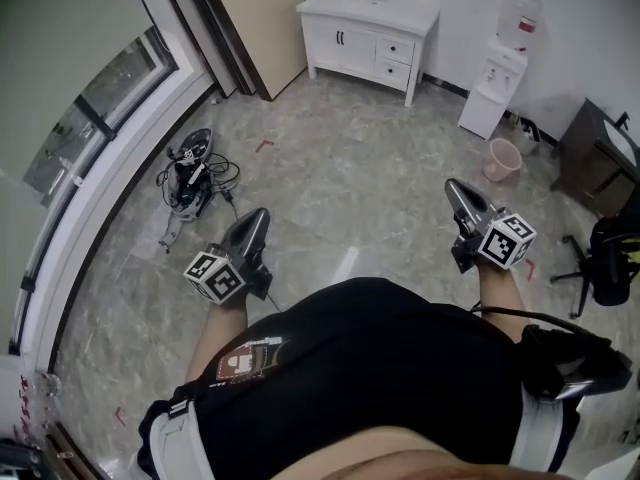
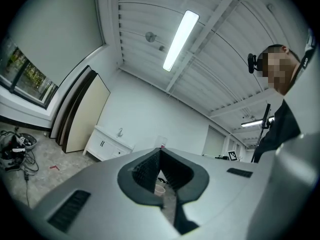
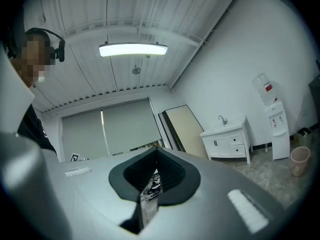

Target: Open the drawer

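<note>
Facing the open floor [image 1: 340, 198], you have the white vanity cabinet [image 1: 365, 38] well ahead of you against the far wall, with nothing between it and your hands in the head view. Its front faces back toward you, so a drawer pull would, as I judge it, come straight along your own line of approach.

The two stacked drawers [image 1: 395, 60] sit in the cabinet's right-hand half, beside the pair of doors, each lying wide and flat across the front. Their handles are too small to make out from here.

That side matters: the drawers lie ahead and a little inward of your right gripper [image 1: 456, 190], while your left gripper [image 1: 256, 218] is off toward the doors' side and farther across. The right hand looks the nearer and straighter choice.

Both grippers point roughly level toward that wall and are well apart from the cabinet. Each has its jaws brought together at the tips with nothing held between them, so the one you choose will likely need to part before it can take a handle.
</note>
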`<state>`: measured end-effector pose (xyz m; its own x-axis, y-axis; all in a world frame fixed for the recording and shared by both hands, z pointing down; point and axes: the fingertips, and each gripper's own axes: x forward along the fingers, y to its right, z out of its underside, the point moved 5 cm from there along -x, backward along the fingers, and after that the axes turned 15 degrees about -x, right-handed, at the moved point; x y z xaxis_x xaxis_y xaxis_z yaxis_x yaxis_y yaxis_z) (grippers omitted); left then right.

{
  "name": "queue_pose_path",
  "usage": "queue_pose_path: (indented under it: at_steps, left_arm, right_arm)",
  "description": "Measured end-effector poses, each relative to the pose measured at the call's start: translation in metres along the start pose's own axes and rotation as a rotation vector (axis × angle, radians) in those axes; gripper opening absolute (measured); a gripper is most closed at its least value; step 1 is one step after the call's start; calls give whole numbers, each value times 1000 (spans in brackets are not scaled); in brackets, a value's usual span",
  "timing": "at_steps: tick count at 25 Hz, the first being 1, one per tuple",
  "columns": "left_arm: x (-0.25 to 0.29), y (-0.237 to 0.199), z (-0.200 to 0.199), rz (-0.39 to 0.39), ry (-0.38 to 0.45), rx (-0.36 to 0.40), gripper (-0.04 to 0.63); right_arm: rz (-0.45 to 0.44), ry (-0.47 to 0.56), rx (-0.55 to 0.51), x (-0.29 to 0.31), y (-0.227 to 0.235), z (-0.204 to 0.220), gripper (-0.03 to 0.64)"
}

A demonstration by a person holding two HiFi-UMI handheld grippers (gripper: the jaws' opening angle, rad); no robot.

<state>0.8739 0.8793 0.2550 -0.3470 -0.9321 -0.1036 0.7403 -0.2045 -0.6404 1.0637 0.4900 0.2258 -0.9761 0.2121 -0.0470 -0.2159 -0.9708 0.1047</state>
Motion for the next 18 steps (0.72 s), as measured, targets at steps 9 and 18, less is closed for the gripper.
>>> queue_pose_path:
  at_steps: [9,18]
  left_arm:
    - [18,-59,-23,-26,12,-36,-8]
    - [89,-96,-32,-93,26,-26,-8]
  right_arm:
    - [-3,-35,28,70,27,14,-8]
    - [-81,-46,32,133,105,26,-8]
